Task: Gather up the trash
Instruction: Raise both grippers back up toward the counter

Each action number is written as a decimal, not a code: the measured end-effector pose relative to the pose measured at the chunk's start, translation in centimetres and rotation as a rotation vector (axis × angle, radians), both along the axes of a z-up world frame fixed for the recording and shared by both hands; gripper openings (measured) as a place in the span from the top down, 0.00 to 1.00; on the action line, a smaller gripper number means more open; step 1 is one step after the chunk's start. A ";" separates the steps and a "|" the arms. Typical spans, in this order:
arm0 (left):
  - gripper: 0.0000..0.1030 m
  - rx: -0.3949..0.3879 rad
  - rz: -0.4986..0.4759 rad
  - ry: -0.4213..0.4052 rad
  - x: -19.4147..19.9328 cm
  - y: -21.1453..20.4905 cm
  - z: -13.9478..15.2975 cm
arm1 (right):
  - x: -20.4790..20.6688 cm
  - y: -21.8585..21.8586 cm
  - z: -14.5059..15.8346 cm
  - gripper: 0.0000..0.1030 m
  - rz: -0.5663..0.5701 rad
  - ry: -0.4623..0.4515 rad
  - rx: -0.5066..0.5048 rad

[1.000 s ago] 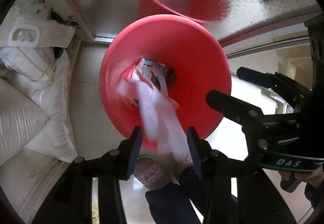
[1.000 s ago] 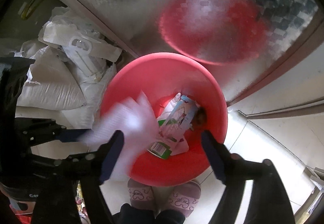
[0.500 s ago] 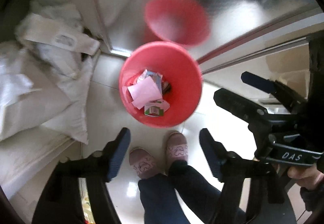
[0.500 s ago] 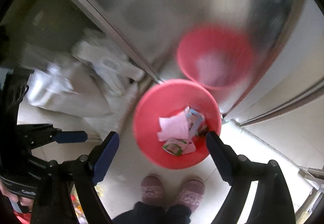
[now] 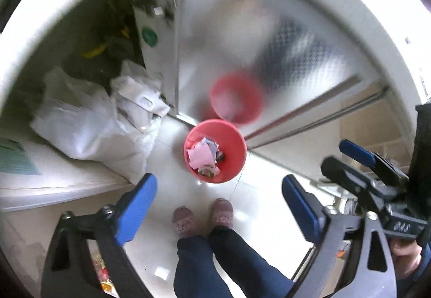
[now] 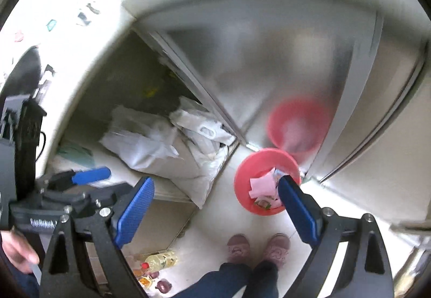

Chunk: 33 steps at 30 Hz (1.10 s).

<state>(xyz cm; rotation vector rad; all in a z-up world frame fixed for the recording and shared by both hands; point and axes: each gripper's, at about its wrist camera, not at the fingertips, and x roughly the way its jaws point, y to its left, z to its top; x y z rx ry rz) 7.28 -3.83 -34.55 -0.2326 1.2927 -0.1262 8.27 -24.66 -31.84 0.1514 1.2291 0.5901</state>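
Above the red bin [image 5: 215, 154] both grippers [image 5: 217, 207] [image 6: 215, 213] gape empty; only the right view shows floor bottles [image 6: 161, 261].

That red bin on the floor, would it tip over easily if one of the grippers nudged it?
Probably yes. The red bin looks like thin plastic holding only paper scraps, so it is likely light. It seems to narrow downward, and the tile floor looks glossy, so it may slide or tip.
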 end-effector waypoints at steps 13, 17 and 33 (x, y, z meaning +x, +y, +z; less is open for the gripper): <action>0.00 0.089 0.004 -0.268 0.5 -0.4 19.9 | 1.3 0.9 18.4 0.08 0.003 -0.206 -0.053; 0.00 0.069 0.023 -0.316 0.7 -0.3 22.9 | 3.1 0.8 20.2 0.07 -0.008 -0.227 -0.035; 0.00 0.139 0.056 -0.391 5.5 1.4 28.4 | 8.7 2.9 23.3 0.07 0.012 -0.301 -0.107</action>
